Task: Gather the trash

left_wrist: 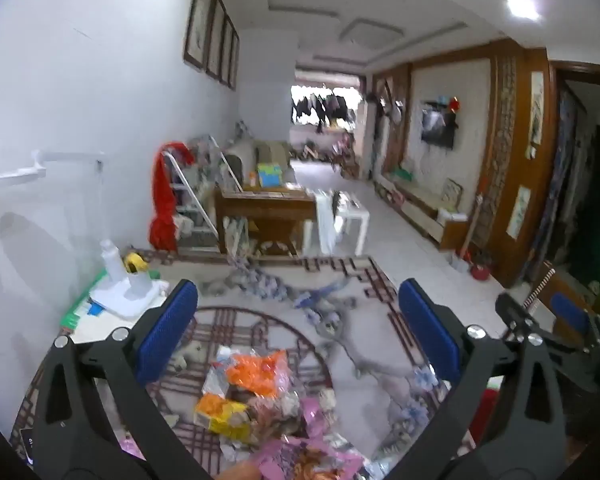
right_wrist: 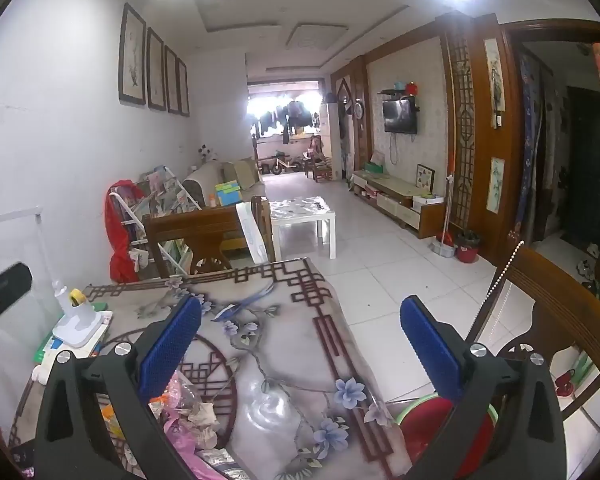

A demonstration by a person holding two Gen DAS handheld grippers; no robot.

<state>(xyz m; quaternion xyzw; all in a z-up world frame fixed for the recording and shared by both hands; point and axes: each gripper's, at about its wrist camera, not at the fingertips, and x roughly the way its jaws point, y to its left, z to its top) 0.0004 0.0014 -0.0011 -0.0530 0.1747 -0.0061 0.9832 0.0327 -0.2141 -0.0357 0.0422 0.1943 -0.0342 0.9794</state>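
Hovering over the worktop (left_wrist: pixel 384 344), left wrist view first: the left hand-held gripper (left_wrist: pixel 296 336) has its jaws spread wide, nothing between the blue pads (left_wrist: pixel 168 332). The trash pile (left_wrist: pixel 256 396), made up of orange, yellow and pink wrappers plus crumpled bits, lies on the patterned cloth just below and between the jaws, near the bottom edge. Risk here: the wrappers are thin and loosely heaped, so closing on the heap could pinch only one piece and scatter the rest, or snag the cloth. The white lamp base (left_wrist: pixel 124 292) sits near on the left and could get bumped by a wide sweep. This view is blurred. The gripper is tilted slightly down, aimed past the pile toward the room.

Right wrist view: the right hand-held gripper (right_wrist: pixel 300 340) is also spread wide and empty, over bare cloth. The trash pile (right_wrist: pixel 188 412) shows low left, partly behind its left jaw. A red bin (right_wrist: pixel 440 428) with a green rim sits low right, beside the worktop edge, partly hidden; likely the drop target. Dropped pieces could miss it. Slight downward tilt too.
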